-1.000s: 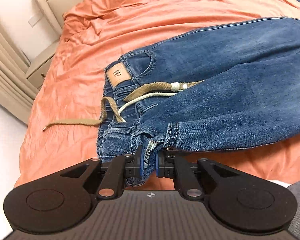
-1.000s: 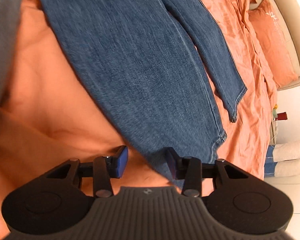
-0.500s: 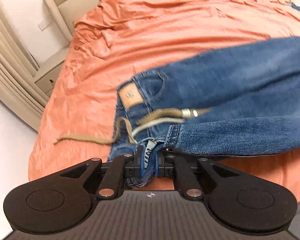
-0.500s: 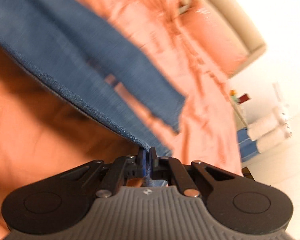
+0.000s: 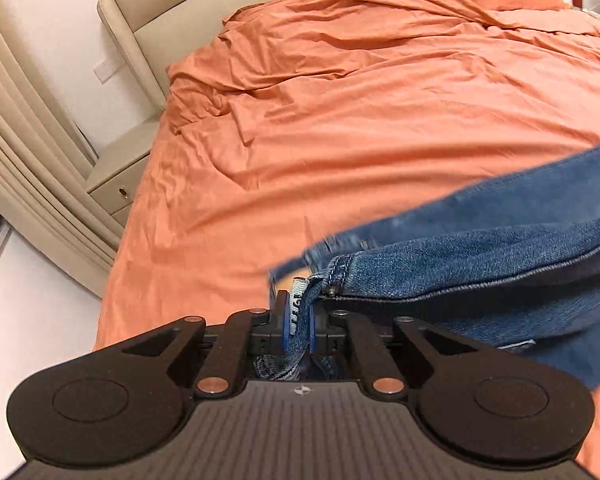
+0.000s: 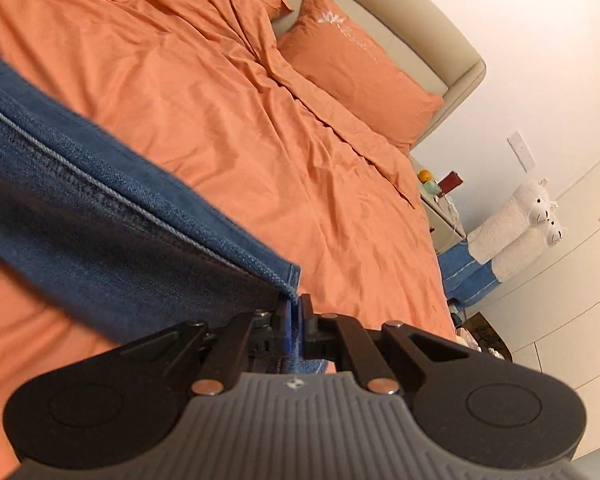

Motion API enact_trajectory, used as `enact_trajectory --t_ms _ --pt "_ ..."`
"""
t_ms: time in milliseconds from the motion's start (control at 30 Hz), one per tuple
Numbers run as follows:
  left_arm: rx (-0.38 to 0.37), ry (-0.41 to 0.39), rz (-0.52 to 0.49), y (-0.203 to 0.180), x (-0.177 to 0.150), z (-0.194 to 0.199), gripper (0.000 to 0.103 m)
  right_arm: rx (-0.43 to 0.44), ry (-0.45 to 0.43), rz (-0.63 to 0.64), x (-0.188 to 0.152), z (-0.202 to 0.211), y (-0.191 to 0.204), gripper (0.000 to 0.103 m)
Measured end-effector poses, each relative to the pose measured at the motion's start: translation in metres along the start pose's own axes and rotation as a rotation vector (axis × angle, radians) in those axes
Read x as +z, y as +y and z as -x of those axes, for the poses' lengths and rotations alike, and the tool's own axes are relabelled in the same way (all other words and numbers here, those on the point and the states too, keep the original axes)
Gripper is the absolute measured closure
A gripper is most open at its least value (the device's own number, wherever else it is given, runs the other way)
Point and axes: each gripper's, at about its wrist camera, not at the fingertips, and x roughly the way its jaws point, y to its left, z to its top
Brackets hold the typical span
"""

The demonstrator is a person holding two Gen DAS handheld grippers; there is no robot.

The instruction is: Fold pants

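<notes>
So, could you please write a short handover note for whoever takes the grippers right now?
Left gripper: shut on the jeans at the waistband end.
Right gripper: shut on the jeans at a leg hem.
Jeans: held up between both grippers above the orange bed, partly blurred.
Done: both ends gripped, jeans raised.
Left: no finished fold shows yet; probably bring the ends together, lay the jeans on the bed, then release.
</notes>
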Motion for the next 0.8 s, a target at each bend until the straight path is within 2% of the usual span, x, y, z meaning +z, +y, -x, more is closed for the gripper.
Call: enact_trajectory --t_ms 233,367,500,700,800 --pt "0.016 0.101 -0.006 -0.015 0.037 -0.087 0.094 0.014 0.071 0.006 0.047 -0.096 0.012 0.103" --pt "0.013 0.175 0.007 -0.028 0.043 -0.139 0.093 0.04 0.15 0.044 0.058 -0.157 0.033 0.103" --pt "0.01 0.218 0.017 -0.036 0.04 -0.175 0.093 0.058 0.204 0.054 0.062 -0.208 0.051 0.103" --pt "-0.001 0.237 0.029 -0.04 0.033 -0.19 0.093 0.084 0.251 0.055 0.057 -0.252 0.07 0.103" --pt "0.014 0.191 0.045 -0.038 0.03 -0.173 0.093 0.07 0.238 0.053 0.054 -0.251 0.074 0.103"
